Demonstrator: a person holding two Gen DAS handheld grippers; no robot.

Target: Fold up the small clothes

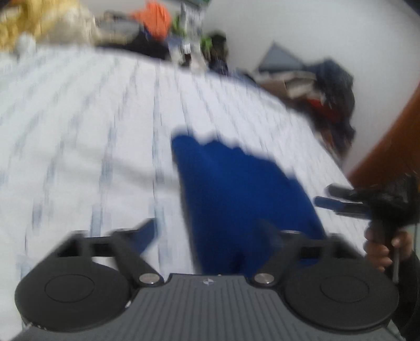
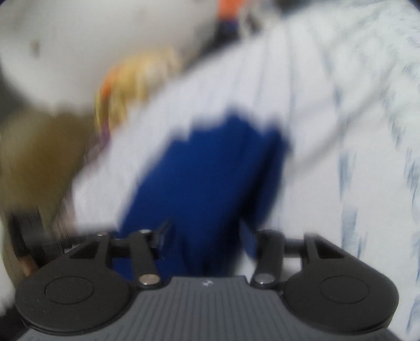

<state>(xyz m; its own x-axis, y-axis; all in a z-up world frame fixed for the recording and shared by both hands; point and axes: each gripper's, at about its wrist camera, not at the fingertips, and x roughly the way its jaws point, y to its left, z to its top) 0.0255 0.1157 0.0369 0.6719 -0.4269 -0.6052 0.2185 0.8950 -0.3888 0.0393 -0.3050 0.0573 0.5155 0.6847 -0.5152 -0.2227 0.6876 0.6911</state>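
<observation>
A small blue garment [image 1: 236, 183] lies flat on the white patterned bed sheet [image 1: 78, 131]; both views are blurred. My left gripper [image 1: 207, 230] hovers over the garment's near end, open, with its fingers set wide and nothing pinched between them. At the right of the left wrist view a hand holds my right gripper [image 1: 324, 195] just beside the garment's right edge. In the right wrist view the blue garment [image 2: 210, 170] stretches away from my right gripper [image 2: 206, 236], which is open, its blue pads apart with the cloth lying under the gap.
Beyond the bed's far edge lie yellowish fabric [image 1: 39, 23], an orange item [image 1: 155, 18] and dark clutter. A heap of dark clothes and books [image 1: 328, 89] sits past the right corner, beside a brown wooden surface [image 1: 393, 131] and a white wall.
</observation>
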